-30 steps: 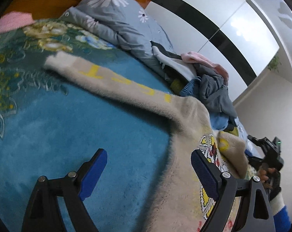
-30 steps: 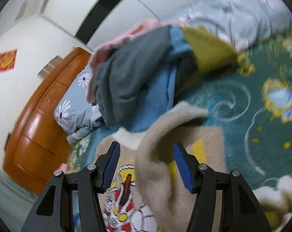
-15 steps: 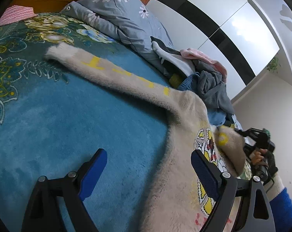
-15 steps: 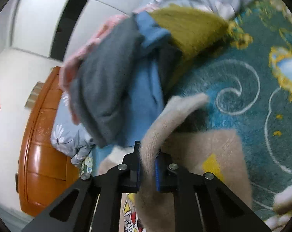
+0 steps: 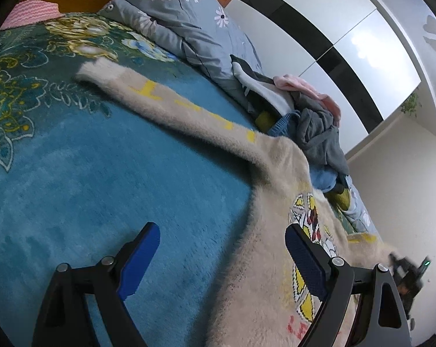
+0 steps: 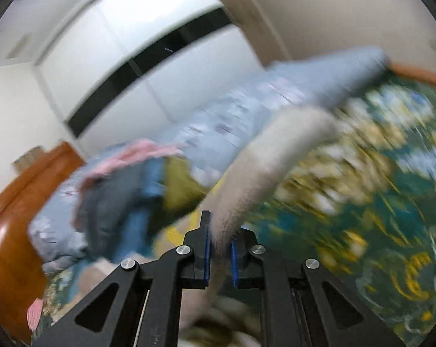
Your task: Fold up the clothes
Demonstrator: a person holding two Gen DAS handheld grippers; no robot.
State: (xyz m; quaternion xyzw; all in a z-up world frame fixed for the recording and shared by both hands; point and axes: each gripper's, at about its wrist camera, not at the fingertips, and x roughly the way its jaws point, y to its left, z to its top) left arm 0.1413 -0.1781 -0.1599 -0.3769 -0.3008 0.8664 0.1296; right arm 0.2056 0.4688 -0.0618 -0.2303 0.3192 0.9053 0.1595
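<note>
Cream fuzzy sweater (image 5: 278, 231) lies spread on a blue floral blanket (image 5: 87, 179), one sleeve stretched far ahead of the left gripper (image 5: 222, 256). That gripper hovers wide open, its right pad over the sweater's body. The right gripper (image 6: 220, 247) is clamped on the other sleeve (image 6: 264, 167), which rises blurred just ahead of it. A clothes pile (image 5: 304, 121) sits beyond.

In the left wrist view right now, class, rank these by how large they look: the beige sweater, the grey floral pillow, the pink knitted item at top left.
1. Beige sweater, though it lies nearest the camera.
2. Grey floral pillow.
3. Pink knitted item, partly cut off.
</note>
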